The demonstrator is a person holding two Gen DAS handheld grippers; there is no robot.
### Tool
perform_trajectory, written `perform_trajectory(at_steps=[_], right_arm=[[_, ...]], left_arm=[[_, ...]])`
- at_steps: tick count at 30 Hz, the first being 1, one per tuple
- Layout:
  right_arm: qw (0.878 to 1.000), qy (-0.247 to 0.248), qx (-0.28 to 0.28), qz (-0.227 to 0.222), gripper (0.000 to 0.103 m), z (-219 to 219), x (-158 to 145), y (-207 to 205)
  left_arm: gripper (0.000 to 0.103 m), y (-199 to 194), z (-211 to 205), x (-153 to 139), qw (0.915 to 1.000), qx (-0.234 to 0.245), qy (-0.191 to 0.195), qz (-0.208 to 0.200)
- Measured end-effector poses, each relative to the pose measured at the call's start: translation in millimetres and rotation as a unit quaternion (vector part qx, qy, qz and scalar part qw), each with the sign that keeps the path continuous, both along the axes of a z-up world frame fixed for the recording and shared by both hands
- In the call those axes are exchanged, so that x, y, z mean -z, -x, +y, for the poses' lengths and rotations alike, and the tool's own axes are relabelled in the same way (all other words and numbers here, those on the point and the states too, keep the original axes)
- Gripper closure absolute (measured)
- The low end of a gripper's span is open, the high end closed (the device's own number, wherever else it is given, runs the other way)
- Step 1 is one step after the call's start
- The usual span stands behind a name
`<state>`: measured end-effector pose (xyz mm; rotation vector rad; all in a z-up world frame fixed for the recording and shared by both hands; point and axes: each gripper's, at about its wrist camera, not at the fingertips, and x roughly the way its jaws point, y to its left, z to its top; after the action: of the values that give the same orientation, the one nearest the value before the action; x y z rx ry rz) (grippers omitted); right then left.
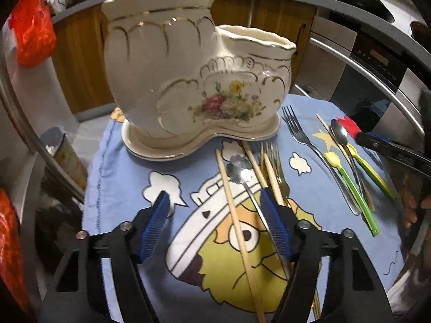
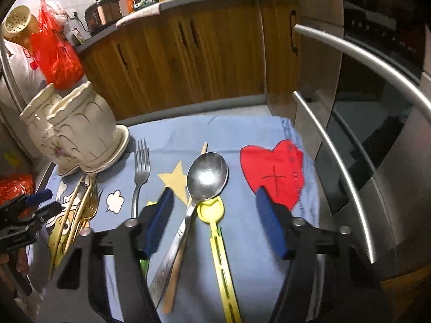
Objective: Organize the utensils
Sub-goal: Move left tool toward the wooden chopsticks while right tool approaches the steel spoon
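the cream ceramic holder (image 1: 188, 80) stands at the far left of the cloth-covered worktop (image 1: 121, 167). the left gripper (image 1: 215, 215) has its fingers apart and empty around a chopstick (image 1: 234, 210) and a small steel spoon (image 1: 242, 175) in front of it. toward the right edge, the right gripper (image 2: 215, 210) is parted too, gripping nothing, over a large steel spoon (image 2: 207, 175) and a yellow plastic spoon (image 2: 212, 210).

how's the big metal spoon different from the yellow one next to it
The metal spoon has a wide, shiny oval bowl; the yellow spoon has a small matte plastic head. The metal spoon's handle is solid and patterned, slanting down-left; the yellow spoon's handle is slotted and runs nearly straight toward the camera. The metal bowl's base overlaps the yellow head. Both lie flat on the blue cloth, between the right gripper's fingers.
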<state>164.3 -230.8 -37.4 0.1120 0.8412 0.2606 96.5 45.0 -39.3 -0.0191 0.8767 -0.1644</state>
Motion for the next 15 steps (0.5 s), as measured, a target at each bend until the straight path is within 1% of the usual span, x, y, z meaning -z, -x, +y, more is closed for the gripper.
perform_trajectory(at_steps=[3, 5, 6, 9, 11, 15], right_arm=[[1.0, 0.006, -0.001, 0.007, 0.058, 6, 6, -12], [1.0, 0.012, 0.001, 0.009, 0.061, 10, 8, -19], [1.0, 0.009, 0.001, 0.013, 0.062, 11, 9, -22], [1.0, 0.015, 0.011, 0.022, 0.062, 12, 15, -30], [0.999, 0.007, 0.017, 0.026, 0.062, 10, 16, -34], [0.999, 0.021, 0.011, 0.027, 0.062, 16, 16, -35]], left_arm=[[0.04, 1, -5, 2, 1.0, 0.007, -0.004, 0.001], [0.048, 0, -9, 3, 0.9999, 0.012, -0.006, 0.005], [0.05, 1, -11, 4, 0.9998, 0.016, -0.009, 0.007], [0.053, 2, -13, 6, 0.9996, 0.021, -0.012, 0.01], [0.057, 2, -15, 7, 0.9996, 0.024, -0.013, 0.012], [0.06, 1, -17, 10, 0.9992, 0.03, -0.017, 0.018]])
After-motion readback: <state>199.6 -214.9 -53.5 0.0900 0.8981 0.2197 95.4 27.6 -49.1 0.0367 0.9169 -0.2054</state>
